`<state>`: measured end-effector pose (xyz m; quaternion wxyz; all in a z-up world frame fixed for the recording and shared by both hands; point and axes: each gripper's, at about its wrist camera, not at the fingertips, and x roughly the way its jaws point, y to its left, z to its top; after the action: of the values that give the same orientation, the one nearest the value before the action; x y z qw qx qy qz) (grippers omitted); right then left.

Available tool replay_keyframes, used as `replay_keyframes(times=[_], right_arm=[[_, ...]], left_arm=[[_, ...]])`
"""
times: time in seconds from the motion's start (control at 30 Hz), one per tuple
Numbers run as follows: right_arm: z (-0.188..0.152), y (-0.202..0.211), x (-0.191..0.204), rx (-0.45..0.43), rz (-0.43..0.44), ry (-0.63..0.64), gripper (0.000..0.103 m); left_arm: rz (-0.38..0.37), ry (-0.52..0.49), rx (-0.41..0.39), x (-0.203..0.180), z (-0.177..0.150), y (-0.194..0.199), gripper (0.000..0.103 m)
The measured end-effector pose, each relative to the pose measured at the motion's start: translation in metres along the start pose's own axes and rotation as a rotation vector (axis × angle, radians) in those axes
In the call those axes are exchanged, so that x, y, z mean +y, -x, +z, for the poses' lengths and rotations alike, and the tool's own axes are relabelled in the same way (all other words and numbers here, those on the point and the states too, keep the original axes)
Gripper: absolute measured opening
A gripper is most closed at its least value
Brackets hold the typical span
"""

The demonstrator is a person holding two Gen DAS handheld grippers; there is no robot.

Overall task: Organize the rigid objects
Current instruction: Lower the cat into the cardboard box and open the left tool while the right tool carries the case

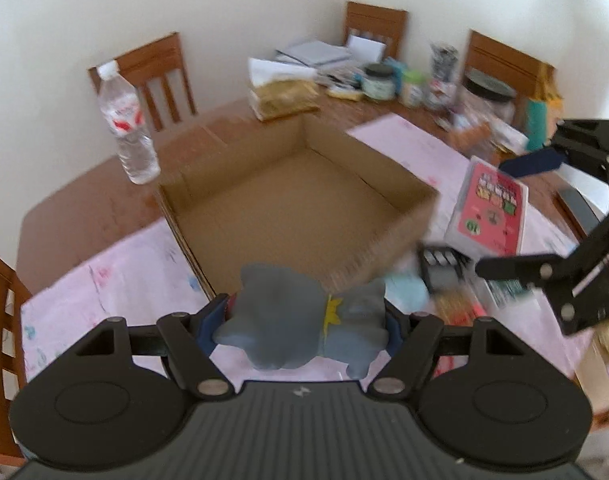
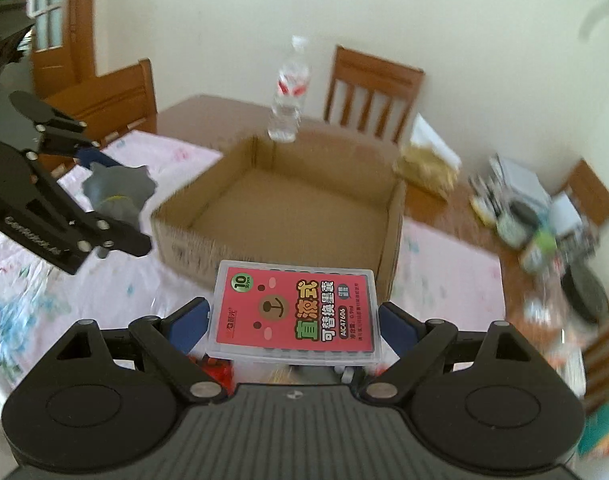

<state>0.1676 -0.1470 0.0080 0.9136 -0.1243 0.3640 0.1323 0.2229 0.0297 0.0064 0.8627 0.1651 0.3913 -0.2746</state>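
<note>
Left gripper [image 1: 304, 320]: clamped on a grey figure [image 1: 300, 320] with a small yellow mark at its middle; blue pads pressed against both sides; held above the pink cloth [image 1: 104, 280], just short of the near wall of the cardboard box [image 1: 404, 216].

Right gripper [image 2: 294, 320]: clamped on a clear plastic case [image 2: 296, 314] with a red label; held in the air just before the near wall of the same box. Label text, partly readable: "10" in a green circle, large characters "直液式", below them "可替换墨囊", code "AIC47606", a cartoon bear face printed on the red ground. Remaining small print too blurred to read.

Cardboard box: open at the top, standing on the table [image 1: 84, 188], partly on the pink cloth.

Water bottle [image 1: 126, 120]: clear plastic, white cap, red and white label, writing not legible; upright on bare wood just beyond the far left corner of the box.

Far end of table: stacked papers [image 1: 312, 54], jars with dark lids [image 1: 378, 80], further small goods, blurred.

Beside the box on the right: small black tray [image 1: 440, 264] and mixed items, blurred.

Wooden chairs [image 1: 156, 76] around the table; white wall behind.

Side of left gripper in right view: maker's lettering present, unreadable.
</note>
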Motion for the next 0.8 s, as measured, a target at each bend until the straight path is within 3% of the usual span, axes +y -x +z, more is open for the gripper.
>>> replay_keyframes(times=[0.37, 0.5, 0.57, 0.8], right_arm=[[0.031, -0.05, -0.046, -0.021, 0.09, 0.026, 0.093], [0.034, -0.062, -0.053, -0.017, 0.103, 0.027, 0.093], [0.036, -0.066, -0.057, -0.016, 0.108, 0.024, 0.093], [0.047, -0.086, -0.068, -0.012, 0.119, 0.027, 0.094]], left_arm=[[0.147, 0.113, 0.043, 0.026, 0.056, -0.078, 0.074], [0.209, 0.175, 0.001, 0.041, 0.075, -0.096, 0.08], [0.247, 0.199, -0.025, 0.044, 0.079, -0.099, 0.091], [0.278, 0.252, -0.065, 0.045, 0.068, -0.082, 0.093]])
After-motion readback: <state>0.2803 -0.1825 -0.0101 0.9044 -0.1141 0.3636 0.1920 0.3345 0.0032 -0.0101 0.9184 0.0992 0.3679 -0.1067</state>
